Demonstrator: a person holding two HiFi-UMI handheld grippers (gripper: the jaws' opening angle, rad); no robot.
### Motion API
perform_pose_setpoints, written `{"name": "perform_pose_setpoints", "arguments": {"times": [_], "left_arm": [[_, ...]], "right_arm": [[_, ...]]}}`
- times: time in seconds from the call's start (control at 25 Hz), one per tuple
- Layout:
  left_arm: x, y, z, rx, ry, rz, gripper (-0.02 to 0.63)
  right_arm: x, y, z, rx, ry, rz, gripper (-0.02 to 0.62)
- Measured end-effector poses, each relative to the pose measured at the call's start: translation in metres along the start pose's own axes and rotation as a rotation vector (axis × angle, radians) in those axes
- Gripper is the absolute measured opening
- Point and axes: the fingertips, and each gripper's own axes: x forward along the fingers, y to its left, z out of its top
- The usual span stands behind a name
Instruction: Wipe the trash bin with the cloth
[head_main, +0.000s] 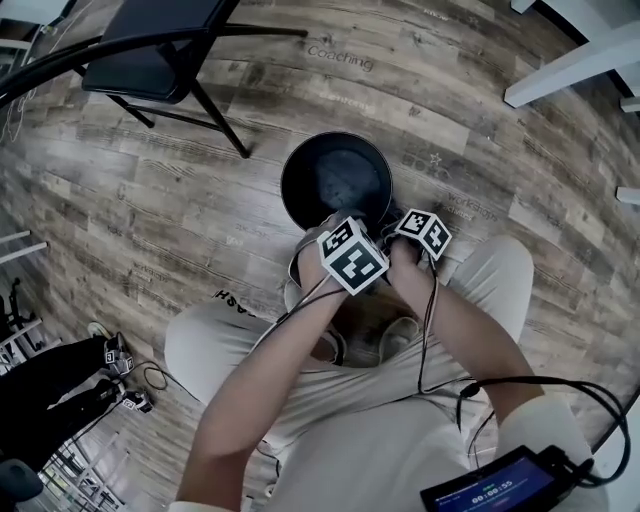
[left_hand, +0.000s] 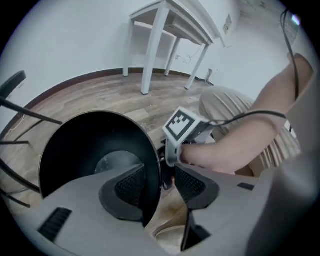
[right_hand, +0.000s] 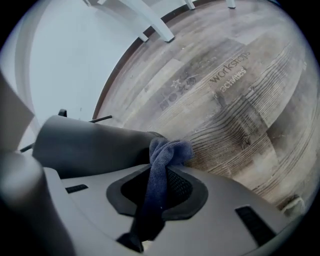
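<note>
Right hand-held gripper (right_hand: 162, 175) pinches the cloth (right_hand: 167, 151), apparently against the trash bin (right_hand: 90, 145).

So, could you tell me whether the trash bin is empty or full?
Empty: the trash bin shows only its bare dark bottom.

Wood-plank floor (head_main: 150, 200) — black chair (head_main: 150, 55), white table (left_hand: 175, 25).

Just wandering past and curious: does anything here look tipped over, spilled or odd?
Nothing spilled or tipped: the bin stands upright on the floor. One small oddity: the cloth in the right gripper is twisted into a rope, not spread flat, beside the bin's outer wall.
</note>
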Motion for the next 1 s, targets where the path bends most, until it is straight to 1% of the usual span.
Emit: {"name": "perform_pose_setpoints", "arguments": {"times": [0.04,0.12,0.2,0.24,0.32,0.4,0.56,0.64,0.76,0.88,1.0], "left_arm": [[0.000,-0.001,-0.005,0.026,0.034,0.002,0.187],[0.001,-0.002,-0.020,0.072,0.118,0.012,0.189],[0.002,0.003,-0.039,0.117,0.203,0.040,0.187],[0.002,0.007,-0.047,0.137,0.234,0.060,0.187],[0.003,0.015,-0.056,0.156,0.258,0.094,0.177],[0.004,0.018,-0.058,0.152,0.252,0.110,0.102],[0.006,0.014,-0.054,0.178,0.248,0.125,0.075],[0.009,0.010,-0.049,0.179,0.229,0.120,0.063],[0.016,0.006,-0.039,0.169,0.178,0.105,0.035],[0.017,0.002,-0.029,0.118,0.124,0.078,0.020],[0.014,0.001,-0.023,0.077,0.099,0.065,0.020]], "right_arm": [[-0.013,0.010,-0.001,0.000,0.002,0.027,0.069],[-0.042,0.028,-0.006,0.013,0.009,0.086,0.069],[-0.070,0.043,-0.011,0.028,0.012,0.145,0.069],[-0.083,0.051,-0.012,0.035,0.010,0.174,0.069],[-0.105,0.062,-0.015,0.058,0.001,0.226,0.069],[-0.122,0.071,-0.017,0.087,-0.006,0.274,0.069],[-0.126,0.084,-0.022,0.119,-0.006,0.341,0.069],[-0.117,0.084,-0.020,0.132,-0.018,0.342,0.069],[-0.101,0.076,-0.014,0.180,-0.043,0.337,0.069],[-0.085,0.066,-0.011,0.240,-0.036,0.330,0.069],[-0.063,0.051,-0.012,0.266,-0.030,0.284,0.069]]}}
